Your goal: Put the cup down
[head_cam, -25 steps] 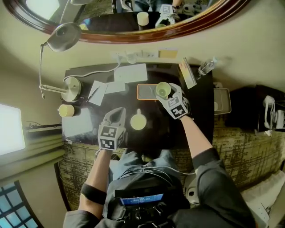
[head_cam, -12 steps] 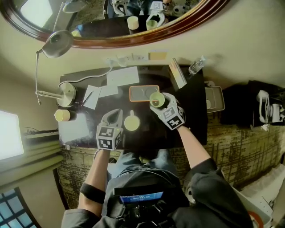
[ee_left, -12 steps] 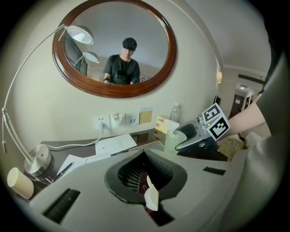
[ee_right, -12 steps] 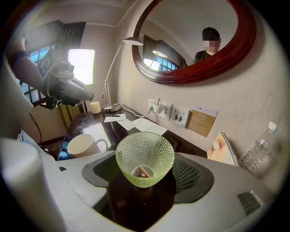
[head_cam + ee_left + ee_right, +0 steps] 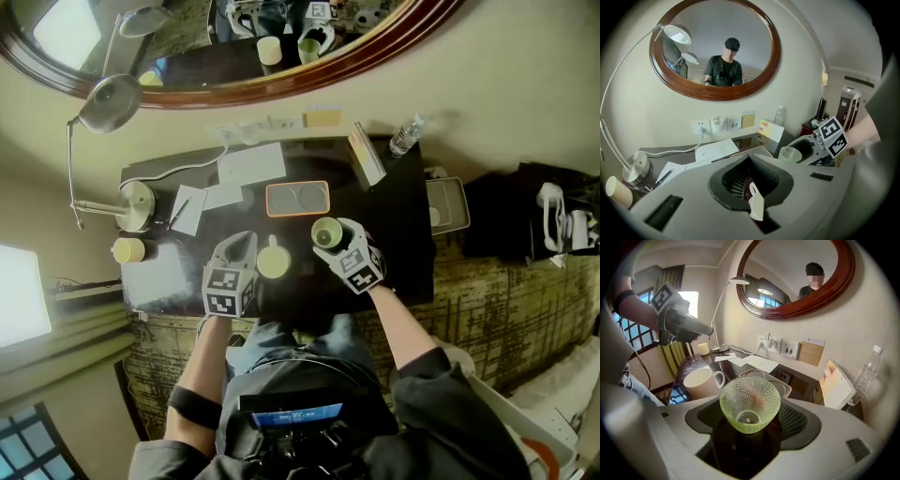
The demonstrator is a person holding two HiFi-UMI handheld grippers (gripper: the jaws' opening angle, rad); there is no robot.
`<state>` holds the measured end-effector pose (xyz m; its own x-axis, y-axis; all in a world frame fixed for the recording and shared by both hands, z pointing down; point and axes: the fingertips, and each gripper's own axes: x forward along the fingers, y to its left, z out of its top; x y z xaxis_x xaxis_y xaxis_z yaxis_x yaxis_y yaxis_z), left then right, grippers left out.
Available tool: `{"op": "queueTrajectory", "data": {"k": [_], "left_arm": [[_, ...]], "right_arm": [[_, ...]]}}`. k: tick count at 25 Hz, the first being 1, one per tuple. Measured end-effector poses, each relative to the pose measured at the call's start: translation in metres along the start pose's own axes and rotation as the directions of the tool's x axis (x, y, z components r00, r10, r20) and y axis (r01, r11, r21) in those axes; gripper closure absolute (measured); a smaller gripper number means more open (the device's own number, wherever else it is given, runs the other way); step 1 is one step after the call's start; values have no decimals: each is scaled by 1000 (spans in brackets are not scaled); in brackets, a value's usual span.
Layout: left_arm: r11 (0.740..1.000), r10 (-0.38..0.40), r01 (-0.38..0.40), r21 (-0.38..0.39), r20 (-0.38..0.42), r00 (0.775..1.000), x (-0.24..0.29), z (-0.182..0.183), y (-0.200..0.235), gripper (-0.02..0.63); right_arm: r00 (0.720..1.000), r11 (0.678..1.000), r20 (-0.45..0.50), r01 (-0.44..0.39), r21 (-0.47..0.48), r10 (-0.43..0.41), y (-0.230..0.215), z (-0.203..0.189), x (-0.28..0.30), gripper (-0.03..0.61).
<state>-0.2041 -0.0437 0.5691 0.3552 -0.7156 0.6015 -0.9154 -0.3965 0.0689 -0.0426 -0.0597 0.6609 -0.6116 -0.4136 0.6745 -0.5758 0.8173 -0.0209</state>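
A dimpled green glass cup [image 5: 325,232] [image 5: 750,401] sits between the jaws of my right gripper [image 5: 337,242] [image 5: 751,430], which is shut on its lower part. The cup is over the dark table [image 5: 398,234], just in front of the orange-rimmed tray [image 5: 297,199] and to the right of the white mug [image 5: 273,262] [image 5: 701,382]. Whether it touches the table I cannot tell. My left gripper [image 5: 242,242] [image 5: 752,190] is shut and holds nothing, left of the mug. The left gripper view shows the cup [image 5: 790,153] in the other gripper at the right.
A desk lamp [image 5: 131,199], a paper cup [image 5: 127,250], papers [image 5: 251,162] and a pen lie on the left and back. A standing booklet [image 5: 367,155] and a water bottle [image 5: 406,137] are at the back right. A wall mirror [image 5: 234,42] hangs above.
My right gripper has carried the green cup from over the tray toward the near side, to a spot beside the mug. The left gripper has stayed shut in place.
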Motion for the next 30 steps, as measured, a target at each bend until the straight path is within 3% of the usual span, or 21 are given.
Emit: {"op": "queueTrajectory", "data": {"k": [10,30], "left_arm": [[1000,4,-4,-2,-4,1000,1,3,0,611],[1000,-6,6,-8,6,1000,0,6,-6,611]], "right_arm": [[998,1000,-55,-10,27,11,9,-35,8,172],[1000,1000,-23,-3,-17,2,14,-29,-8,150]]}}
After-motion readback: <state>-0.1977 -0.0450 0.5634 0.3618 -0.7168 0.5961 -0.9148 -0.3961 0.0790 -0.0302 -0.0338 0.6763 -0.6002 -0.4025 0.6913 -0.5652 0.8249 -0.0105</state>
